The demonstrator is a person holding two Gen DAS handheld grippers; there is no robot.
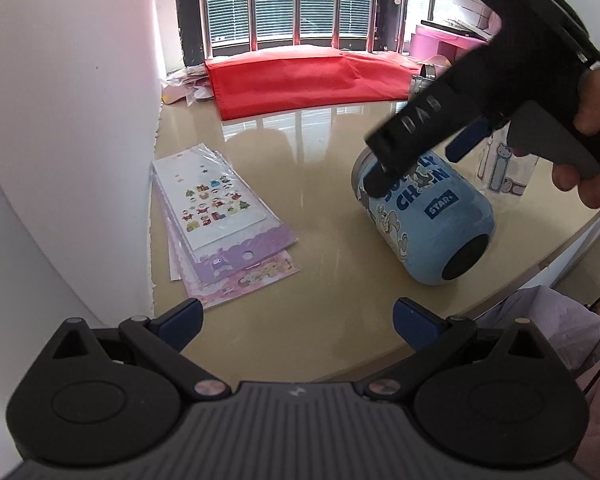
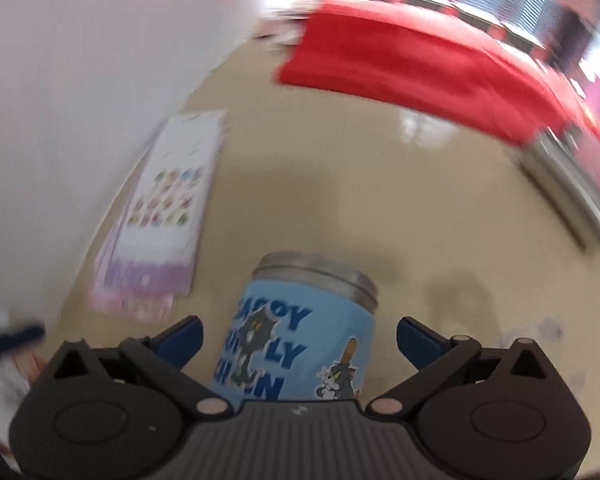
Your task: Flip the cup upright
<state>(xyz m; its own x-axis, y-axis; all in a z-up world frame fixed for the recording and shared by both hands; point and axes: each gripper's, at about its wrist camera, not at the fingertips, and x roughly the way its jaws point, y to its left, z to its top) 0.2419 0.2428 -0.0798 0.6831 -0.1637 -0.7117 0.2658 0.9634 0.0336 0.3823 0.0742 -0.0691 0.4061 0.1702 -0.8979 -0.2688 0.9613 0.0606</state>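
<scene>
Your right gripper (image 2: pixel 299 338) is wide open around the tipped cartoon tumbler (image 1: pixel 424 216), gripping nothing; pinch off-center and it'll roll off the table (image 1: pixel 300 184).

A home room: sticker sheets (image 1: pixel 216 224), red cloth (image 1: pixel 300 80), barred window (image 1: pixel 296 4).

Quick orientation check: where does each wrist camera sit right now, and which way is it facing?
Left wrist: low over the beige table, facing the window; its own open left gripper in front, the right gripper and person's hand at the blue cartoon-print cup.
Right wrist: directly above that cup, looking along it between the open right gripper fingers.
Shared: cup, sticker sheets, red cloth.
</scene>
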